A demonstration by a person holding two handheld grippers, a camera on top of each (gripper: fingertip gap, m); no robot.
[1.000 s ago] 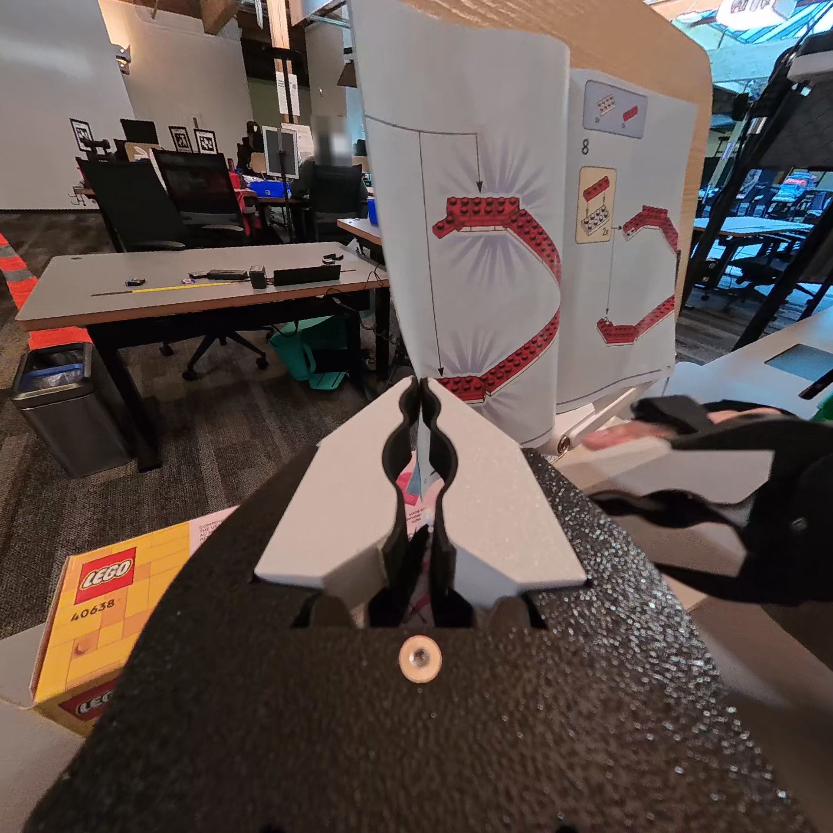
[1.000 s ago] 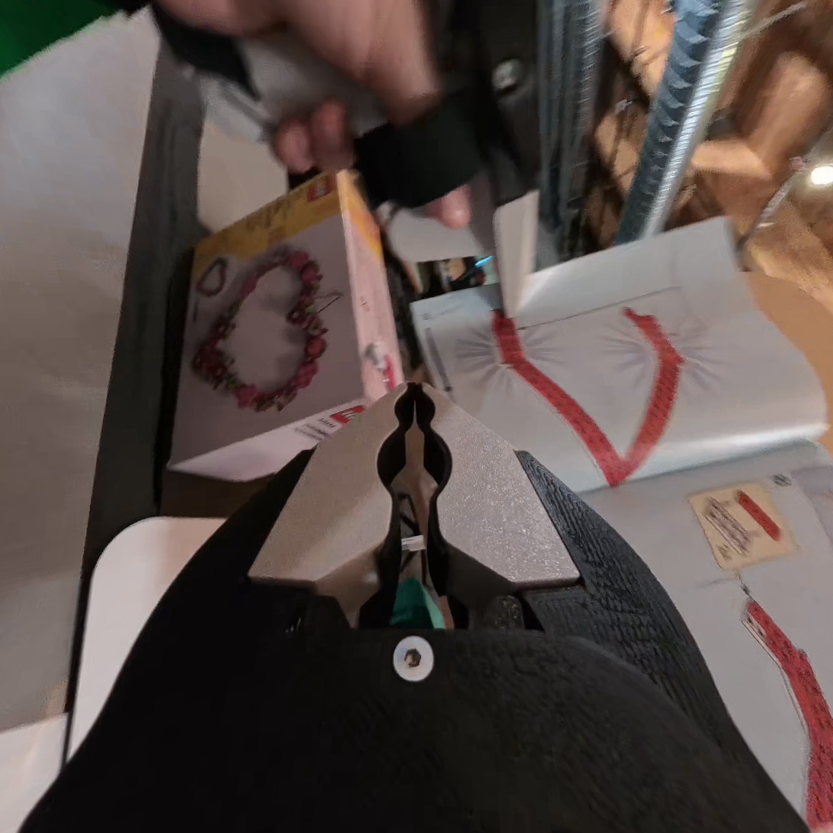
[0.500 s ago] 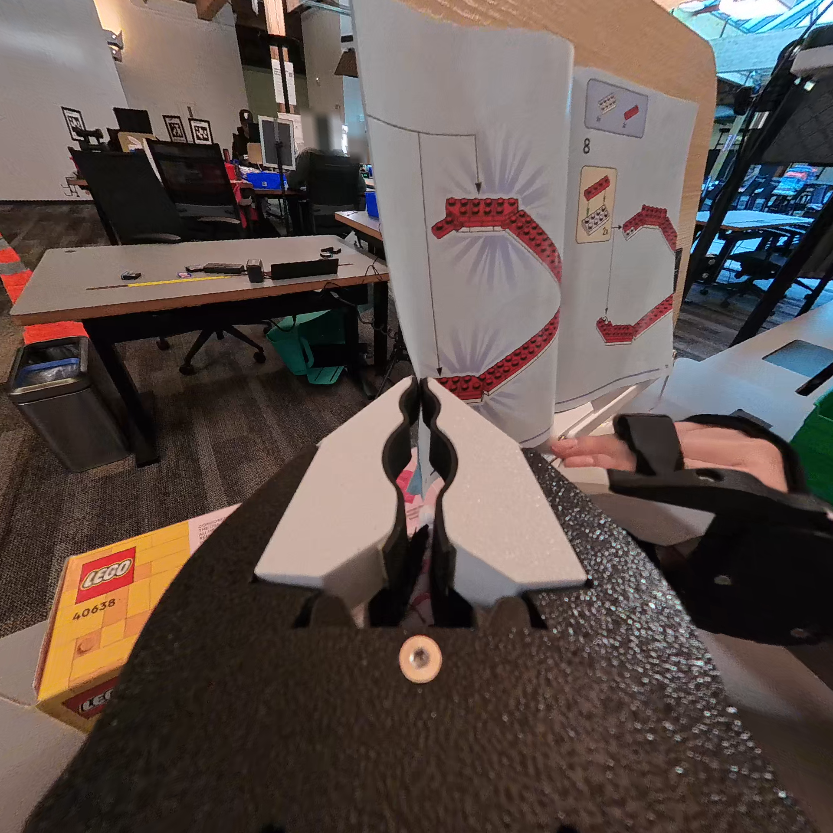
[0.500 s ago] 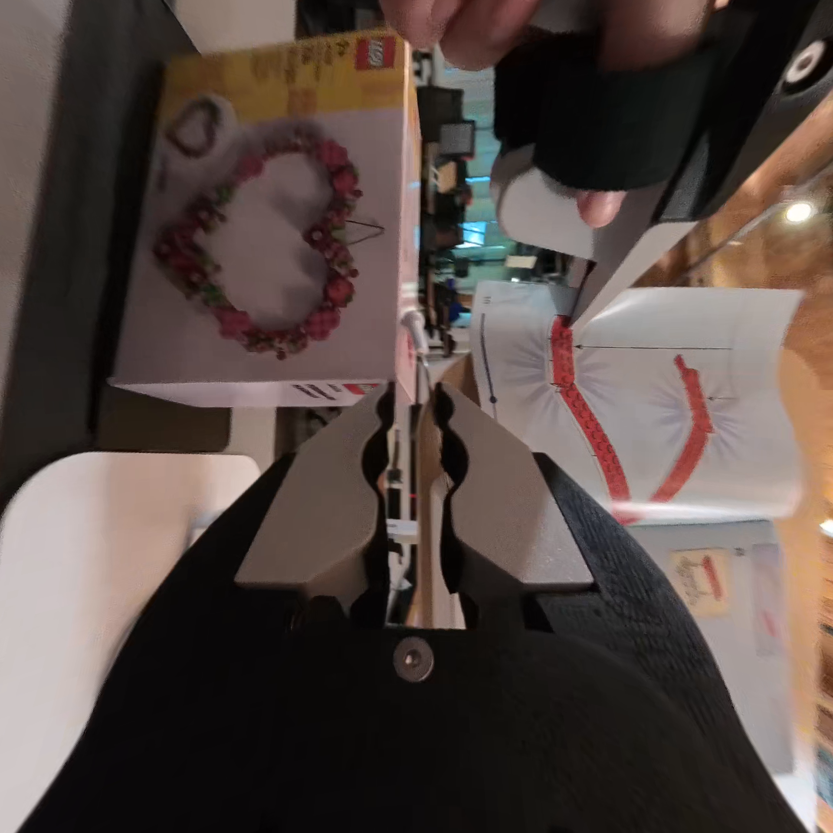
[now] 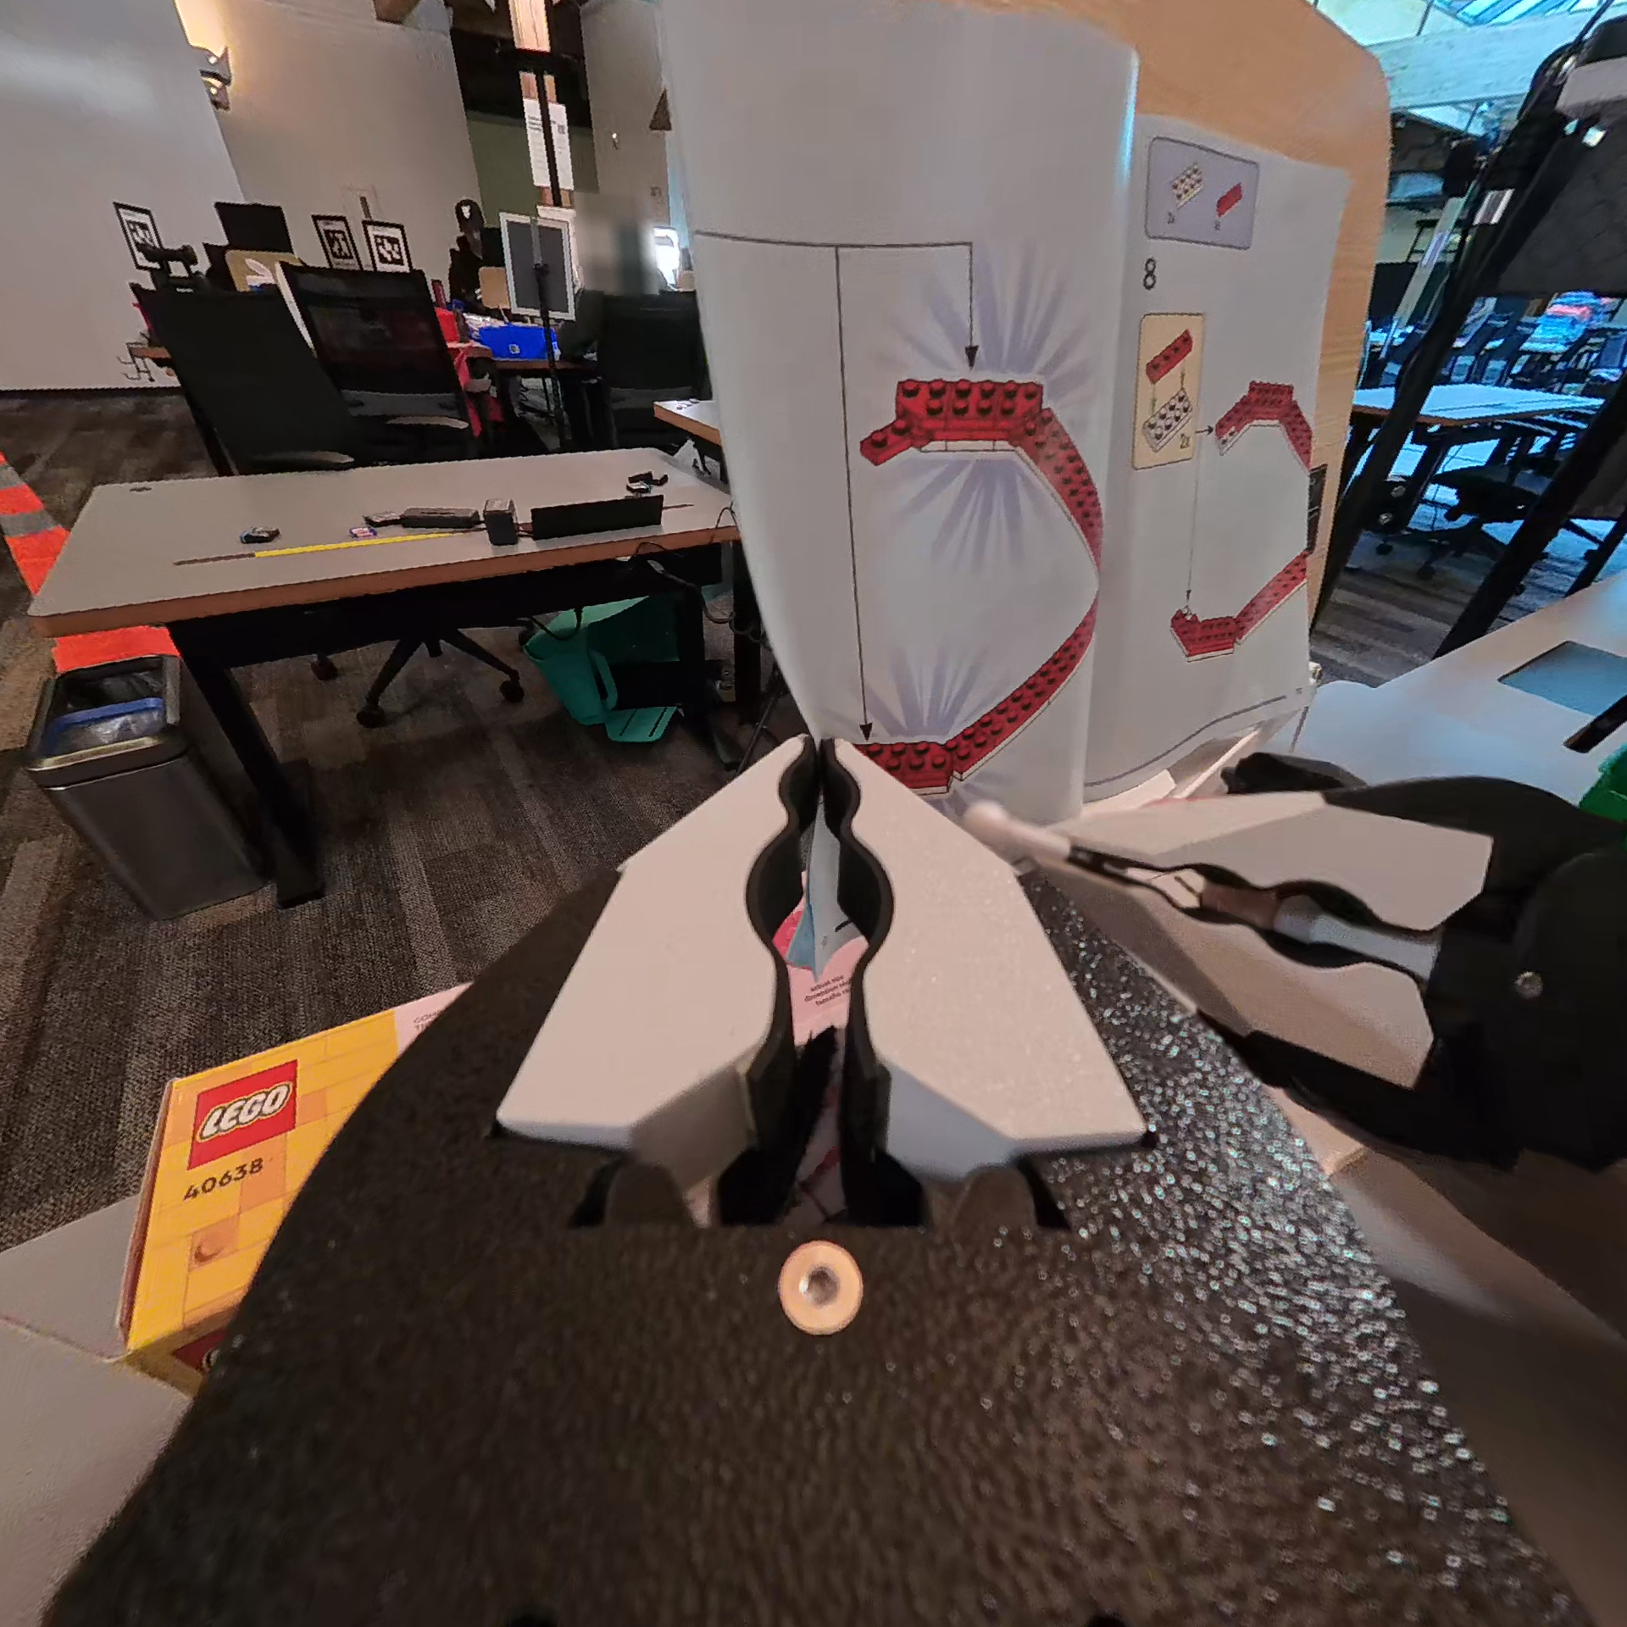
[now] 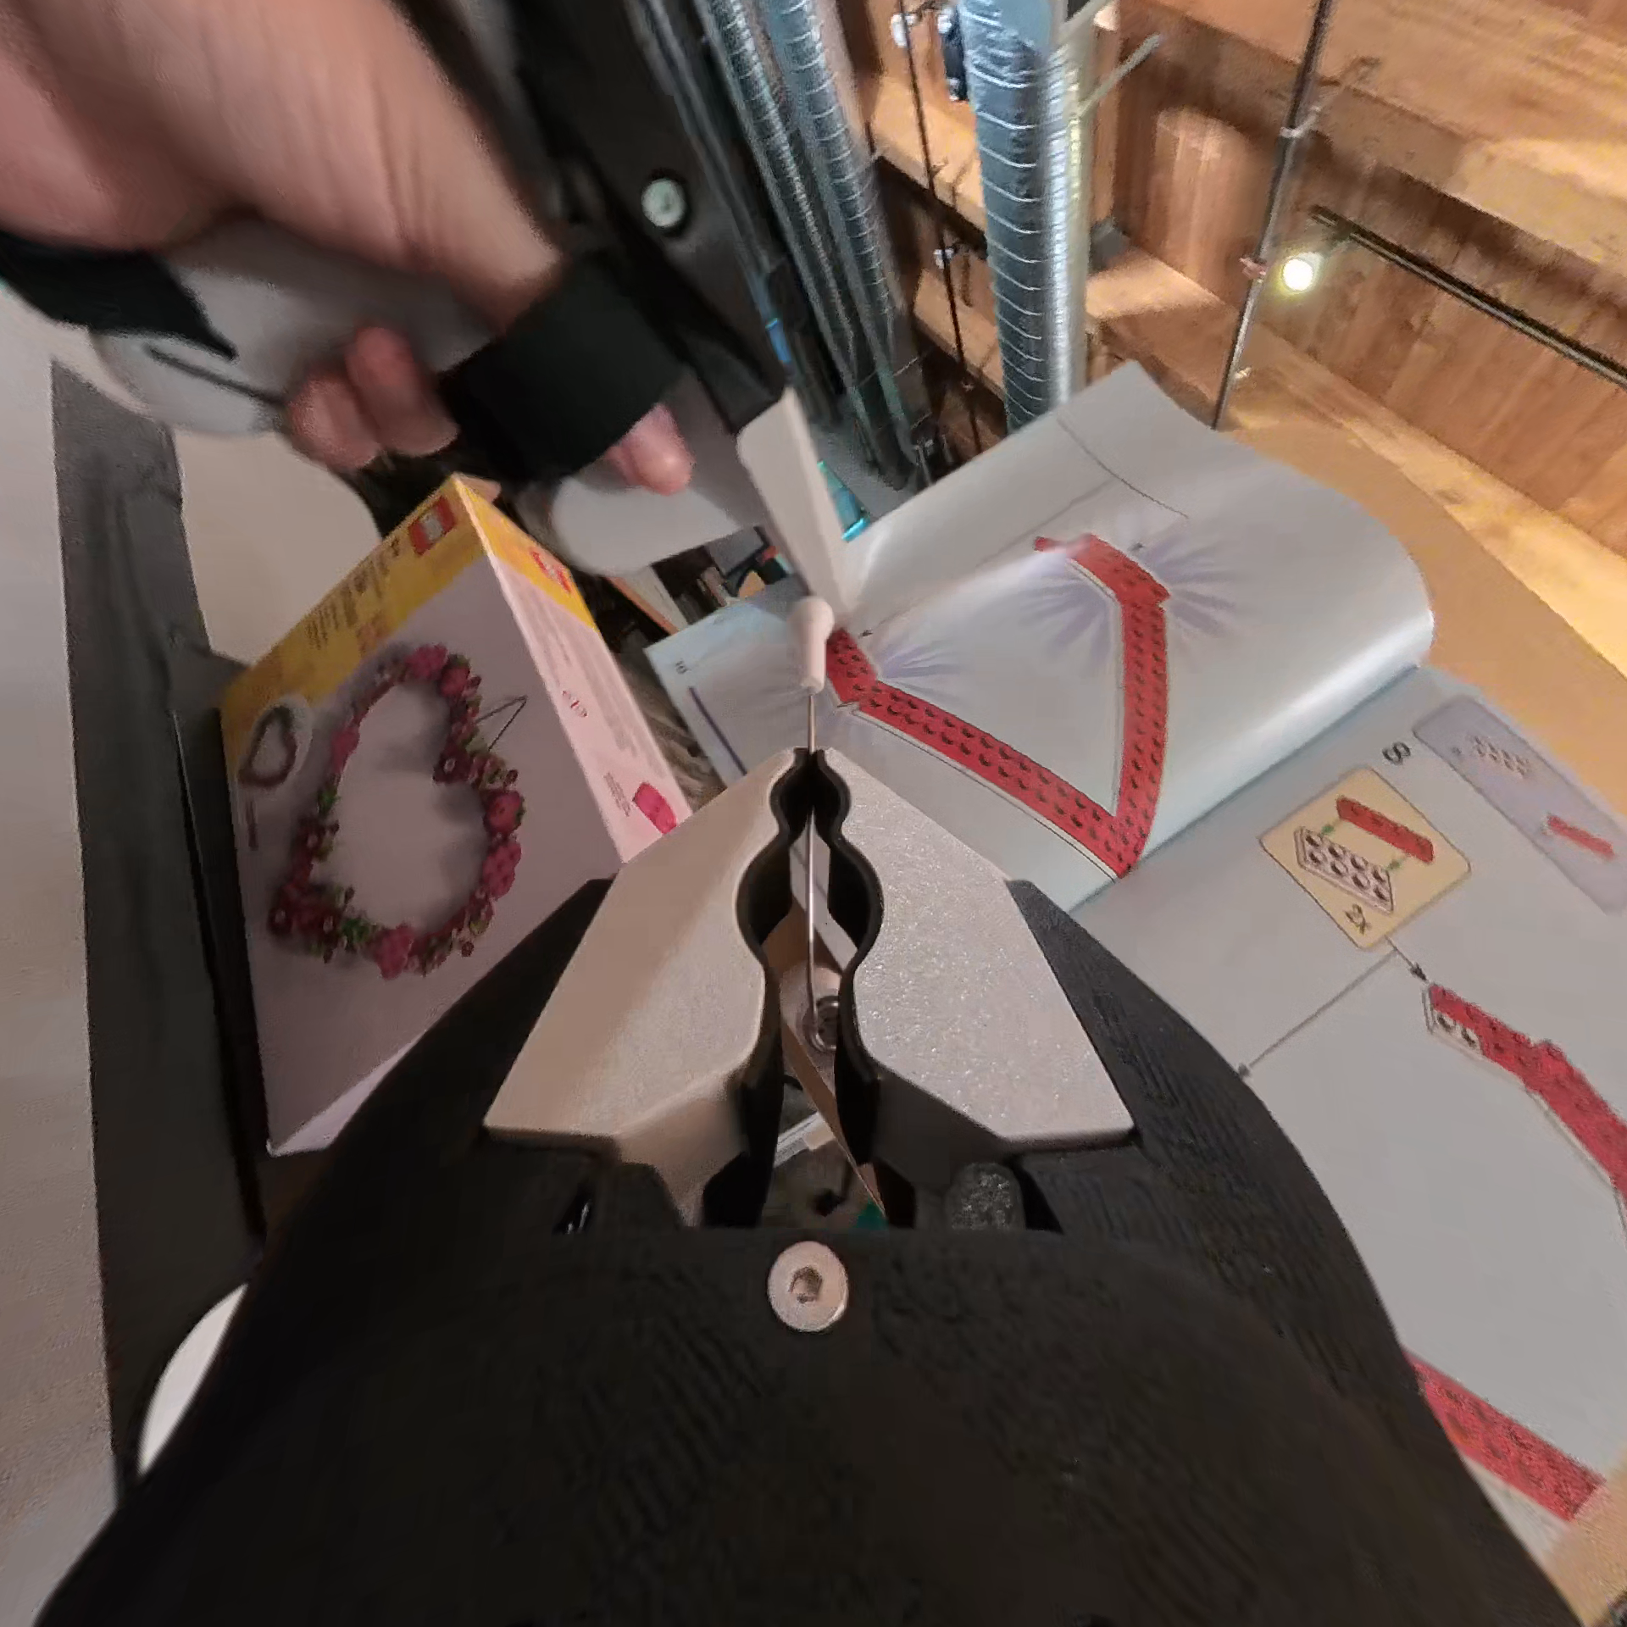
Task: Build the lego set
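Observation:
My left gripper [image 5: 819, 748] is shut on the lower edge of a page of the open instruction booklet [image 5: 968, 440] and holds it upright. The pages show red brick arcs. My right gripper [image 6: 808, 757] is shut on a thin metal pin with a white head [image 6: 810, 629]. The head sits close to the booklet [image 6: 1100, 704], right by the left gripper's fingertips [image 6: 792, 511]. In the left wrist view the right gripper [image 5: 1074, 850] comes in from the right with the pin [image 5: 995, 820]. The yellow-topped Lego box [image 5: 220, 1162] lies at lower left, its heart-wreath face showing in the right wrist view [image 6: 423, 819].
A wooden board [image 5: 1277, 106] stands behind the booklet. A white tabletop [image 5: 1497, 722] lies to the right. Past the edge are carpet, a grey desk [image 5: 370, 546], office chairs and a bin [image 5: 123, 775]. A person's hand [image 6: 308, 176] holds the left gripper. The tips of one gripper are about 6 cm away from the tips of the other.
My right gripper, slightly open half a second ago, has shut on the pin and swung toward the booklet's lower edge. My left gripper has kept its hold on the page.

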